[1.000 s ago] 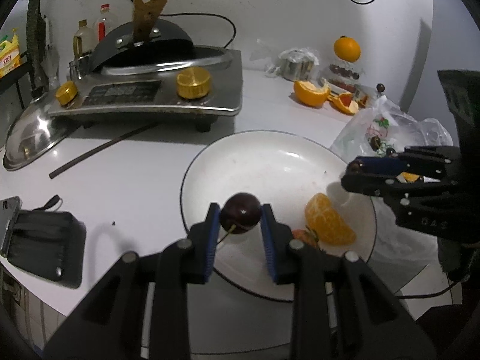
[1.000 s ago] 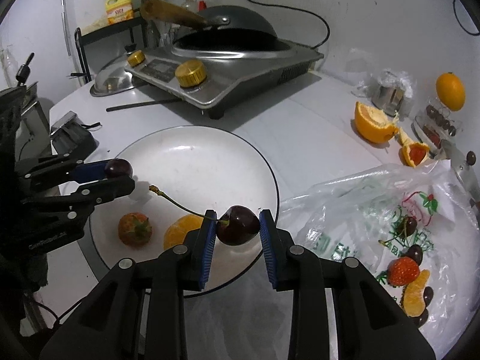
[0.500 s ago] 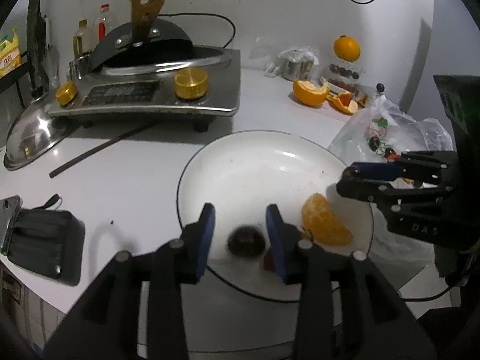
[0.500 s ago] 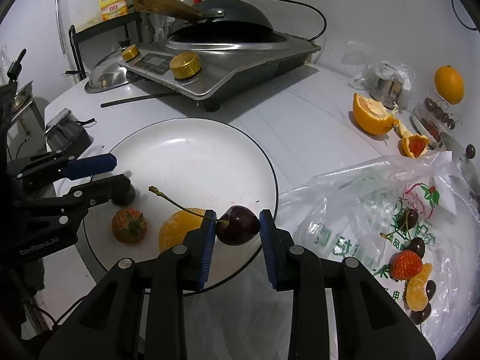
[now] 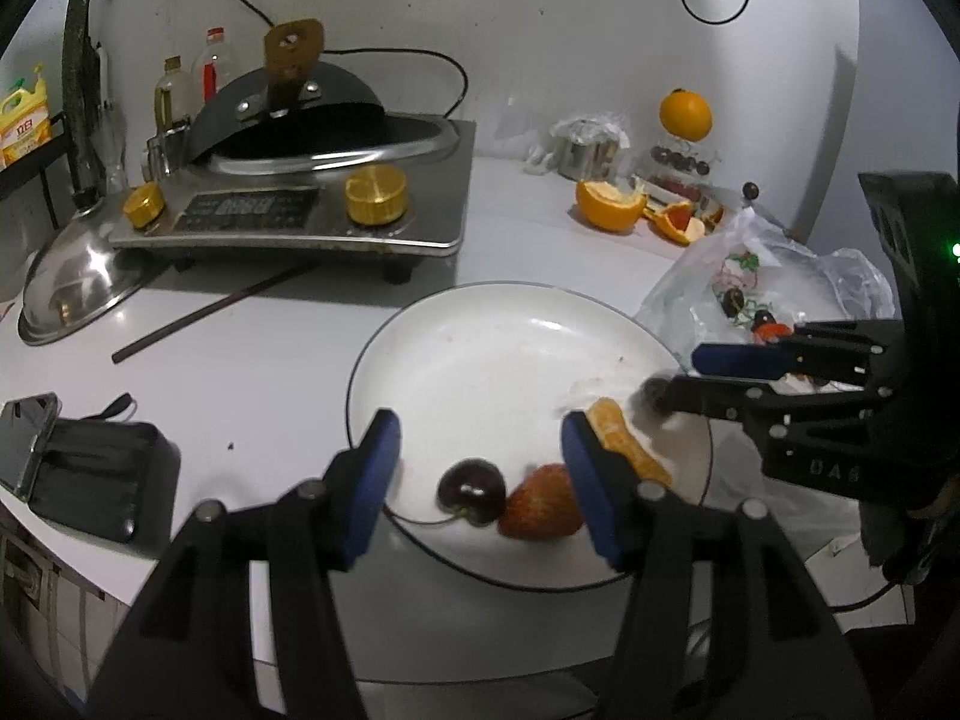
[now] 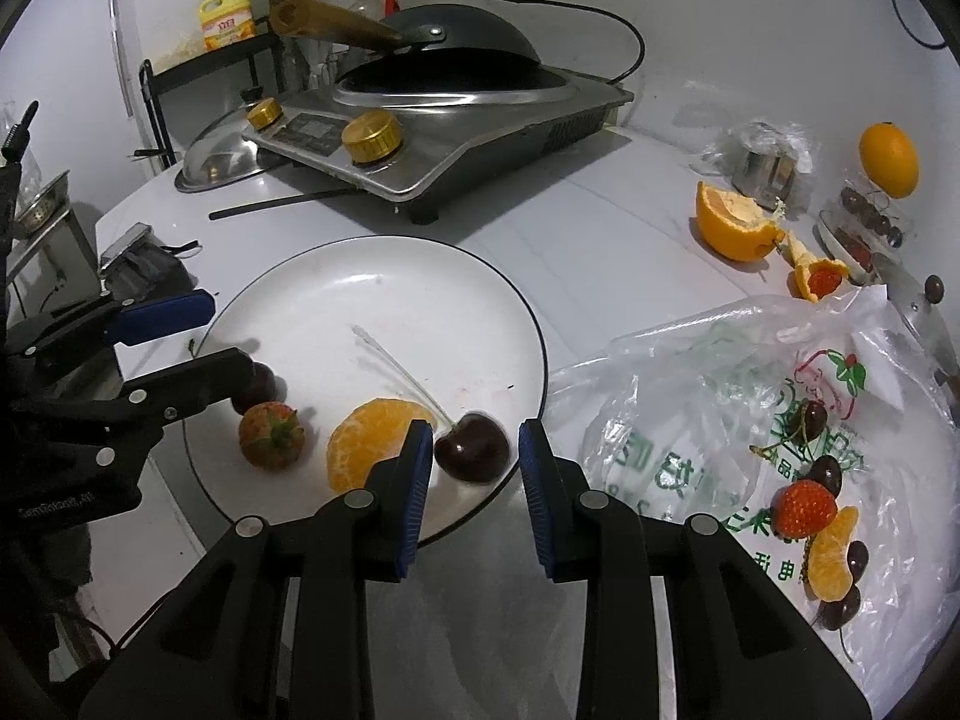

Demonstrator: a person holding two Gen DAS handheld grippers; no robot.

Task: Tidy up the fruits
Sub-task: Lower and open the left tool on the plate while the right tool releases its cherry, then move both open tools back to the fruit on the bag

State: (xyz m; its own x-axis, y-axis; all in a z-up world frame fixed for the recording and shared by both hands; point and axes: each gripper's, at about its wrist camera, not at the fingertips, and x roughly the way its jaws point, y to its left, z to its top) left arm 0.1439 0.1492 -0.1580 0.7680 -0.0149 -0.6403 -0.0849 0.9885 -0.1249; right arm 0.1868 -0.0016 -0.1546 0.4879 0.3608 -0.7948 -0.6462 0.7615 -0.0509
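A white plate (image 5: 510, 324) (image 6: 390, 288) holds a strawberry (image 5: 543, 510) (image 6: 270, 435), an orange segment (image 5: 624, 450) (image 6: 372, 444) and a dark cherry (image 5: 471, 489) (image 6: 258, 387). My left gripper (image 5: 480, 438) (image 6: 228, 333) hovers over that cherry with its jaws opening and its pads off the fruit. My right gripper (image 6: 474, 450) (image 5: 678, 375) is shut on a second, stemmed cherry (image 6: 472, 447) just above the plate's rim, beside the orange segment. A clear plastic bag (image 6: 720, 390) (image 5: 750, 276) to the right holds more cherries, a strawberry and orange pieces.
An induction cooker (image 5: 288, 216) with a wok stands behind the plate, a steel lid (image 5: 78, 276) and a dark stick (image 5: 210, 312) beside it. A black pouch (image 5: 90, 480) lies at the left edge. Orange peel halves (image 6: 732, 228) and a whole orange (image 6: 888, 159) sit at the back right.
My left gripper has opened and let its cherry go; it now lies on the plate next to the strawberry. My right gripper still grips its cherry and has barely moved.
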